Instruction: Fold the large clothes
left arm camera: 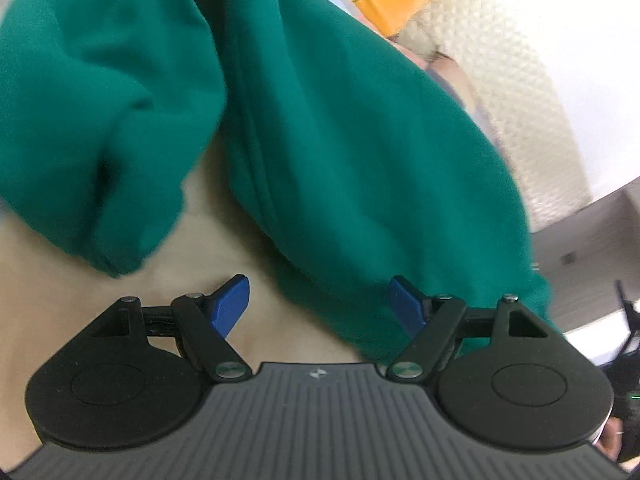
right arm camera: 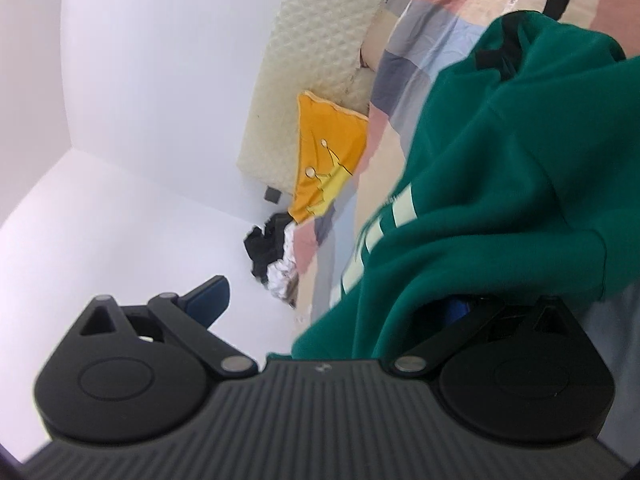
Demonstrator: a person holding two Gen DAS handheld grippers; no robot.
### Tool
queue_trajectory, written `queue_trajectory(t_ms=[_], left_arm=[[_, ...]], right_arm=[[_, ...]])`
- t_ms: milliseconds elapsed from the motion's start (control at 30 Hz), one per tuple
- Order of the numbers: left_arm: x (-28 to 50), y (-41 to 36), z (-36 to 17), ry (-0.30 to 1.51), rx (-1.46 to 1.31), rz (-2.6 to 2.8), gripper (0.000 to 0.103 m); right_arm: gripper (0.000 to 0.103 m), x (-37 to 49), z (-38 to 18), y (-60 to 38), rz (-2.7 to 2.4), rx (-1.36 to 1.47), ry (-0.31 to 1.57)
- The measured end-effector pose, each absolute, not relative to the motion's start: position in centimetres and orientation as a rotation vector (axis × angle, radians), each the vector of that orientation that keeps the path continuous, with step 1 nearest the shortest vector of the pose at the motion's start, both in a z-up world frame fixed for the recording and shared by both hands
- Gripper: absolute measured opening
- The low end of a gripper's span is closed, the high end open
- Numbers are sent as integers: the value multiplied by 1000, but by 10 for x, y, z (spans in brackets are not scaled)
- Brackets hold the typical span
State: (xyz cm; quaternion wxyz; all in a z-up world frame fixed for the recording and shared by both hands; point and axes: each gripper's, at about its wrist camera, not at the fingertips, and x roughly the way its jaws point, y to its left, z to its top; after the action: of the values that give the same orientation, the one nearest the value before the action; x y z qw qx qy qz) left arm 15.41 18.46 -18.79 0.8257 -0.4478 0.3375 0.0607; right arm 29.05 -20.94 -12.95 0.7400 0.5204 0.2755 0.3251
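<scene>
Lying bunched on the patchwork bedspread (right arm camera: 404,40), one dark green fleece sweatshirt (left arm camera: 340,132) fills both views. One left gripper (left arm camera: 320,304) stands spread just below the sweatshirt's hem, pinching nothing. One right gripper (right arm camera: 336,300) also stands spread, the sweatshirt draped over one finger. One orange cushion (right arm camera: 324,152) sits beyond the sweatshirt.
</scene>
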Motion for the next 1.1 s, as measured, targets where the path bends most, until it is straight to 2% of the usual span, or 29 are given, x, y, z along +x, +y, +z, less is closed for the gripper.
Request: queue_trajectory(t_ms=[333, 467, 600, 867, 1100], left_arm=[[155, 186, -197, 656, -1047, 50, 80], [147, 200, -201, 635, -1135, 65, 80], [134, 209, -194, 621, -1104, 125, 80], [134, 208, -185, 702, -952, 176, 80], [144, 208, -195, 680, -944, 206, 80]], right_arm=[[103, 309, -173, -225, 547, 1283, 674], [103, 306, -165, -210, 534, 1145, 746], [103, 290, -155, -194, 518, 996, 791], [103, 260, -154, -185, 417, 849, 841], [100, 242, -159, -174, 414, 821, 872]])
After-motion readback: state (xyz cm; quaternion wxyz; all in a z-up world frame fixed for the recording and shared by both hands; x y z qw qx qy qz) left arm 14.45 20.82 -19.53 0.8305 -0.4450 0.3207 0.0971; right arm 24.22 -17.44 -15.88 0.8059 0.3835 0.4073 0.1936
